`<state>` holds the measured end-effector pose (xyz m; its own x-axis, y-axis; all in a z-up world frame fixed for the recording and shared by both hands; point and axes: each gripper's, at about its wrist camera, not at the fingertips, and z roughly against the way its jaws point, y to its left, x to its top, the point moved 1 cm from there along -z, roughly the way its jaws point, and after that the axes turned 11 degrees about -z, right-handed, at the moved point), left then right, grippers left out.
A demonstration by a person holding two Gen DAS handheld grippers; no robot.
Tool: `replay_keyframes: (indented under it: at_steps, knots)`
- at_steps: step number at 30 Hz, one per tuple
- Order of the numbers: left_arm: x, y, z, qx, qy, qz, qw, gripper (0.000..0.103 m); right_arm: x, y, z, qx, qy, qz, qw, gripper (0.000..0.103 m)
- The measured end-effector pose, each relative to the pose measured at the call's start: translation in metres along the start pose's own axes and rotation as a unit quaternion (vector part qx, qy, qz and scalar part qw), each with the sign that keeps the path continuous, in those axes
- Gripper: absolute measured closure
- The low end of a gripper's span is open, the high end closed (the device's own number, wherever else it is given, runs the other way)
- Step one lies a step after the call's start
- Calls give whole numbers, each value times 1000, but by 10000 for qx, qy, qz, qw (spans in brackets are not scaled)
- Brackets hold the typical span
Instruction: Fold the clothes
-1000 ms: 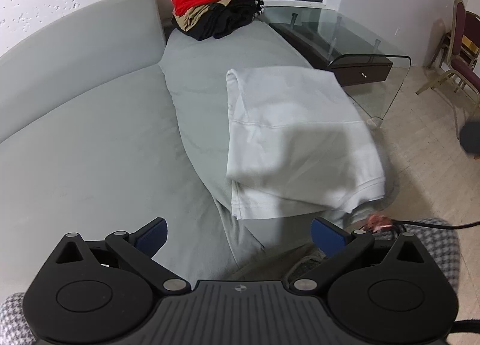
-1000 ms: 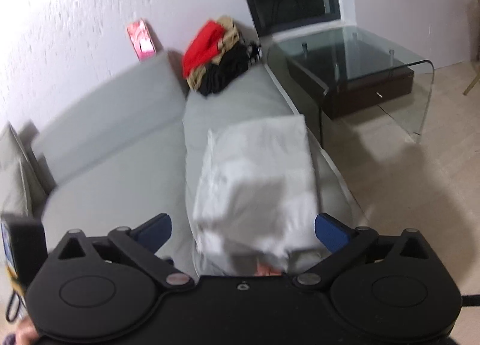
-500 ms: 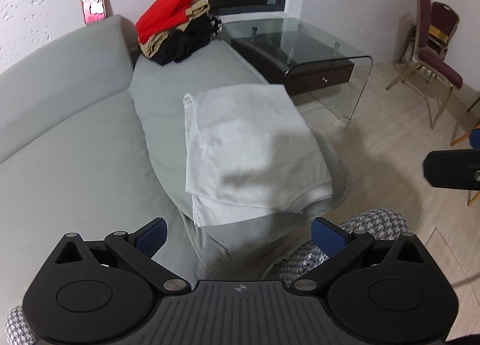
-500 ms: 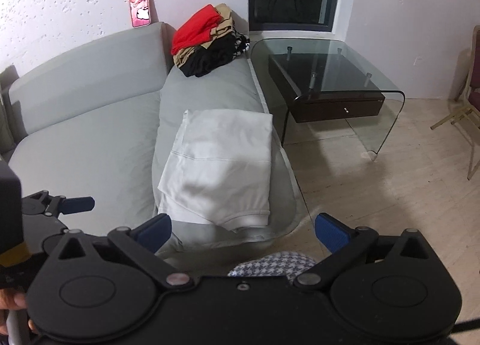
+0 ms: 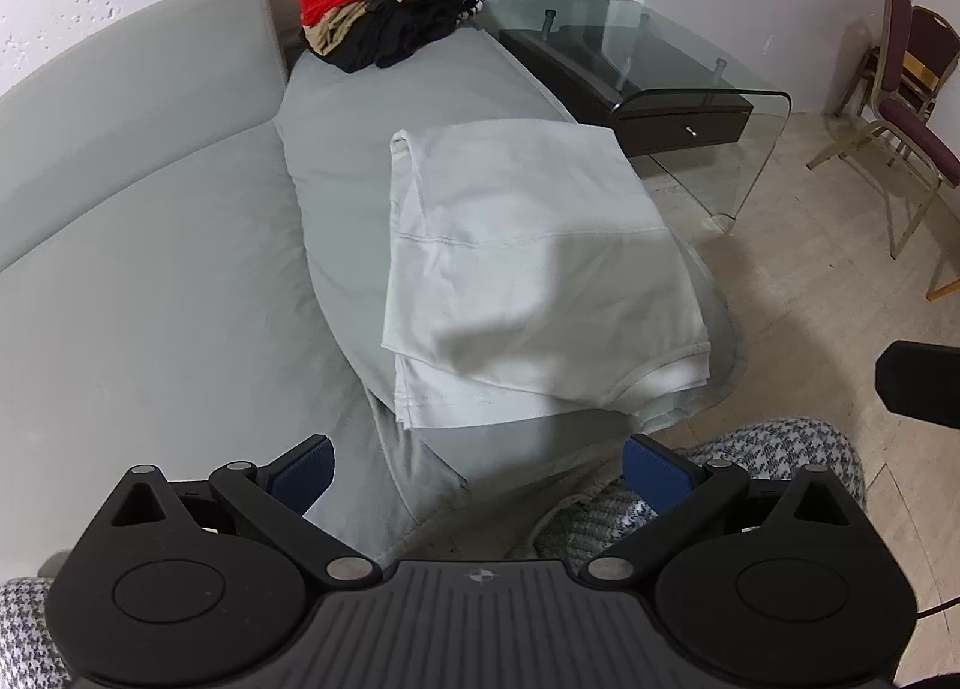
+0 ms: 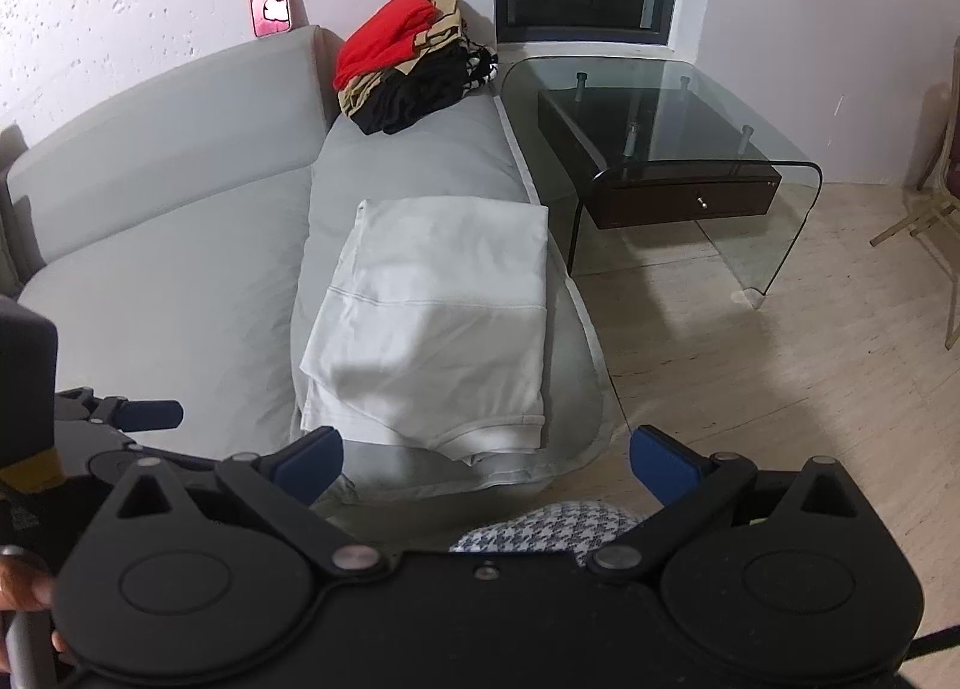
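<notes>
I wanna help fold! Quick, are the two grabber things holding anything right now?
Left gripper: open, holding nothing.
Right gripper: open, holding nothing.
The folded white garment lies free on the sofa.

right tool (image 5: 918, 383): we only catch a dark sliver, frame edge cuts it off
chair (image 5: 912, 107): partly out of frame
clothes pile (image 6: 408, 68): can't tell how many pieces
white garment (image 6: 432, 323): under layers hidden

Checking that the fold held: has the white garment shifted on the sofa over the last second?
No. The white garment lies on the same sofa cushion, equally short of the clothes pile; only the cameras moved.
</notes>
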<state>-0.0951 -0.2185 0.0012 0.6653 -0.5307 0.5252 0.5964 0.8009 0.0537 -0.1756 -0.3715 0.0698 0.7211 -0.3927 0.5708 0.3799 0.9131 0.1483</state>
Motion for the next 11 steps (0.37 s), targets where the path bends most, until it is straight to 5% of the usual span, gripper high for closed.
replay_keyframes:
  at_steps: [11]
  knots:
    - [-1, -5, -1, 141, -250, -218, 9993, 0, 2, -4, -9, -18, 56, -77, 10000, 0]
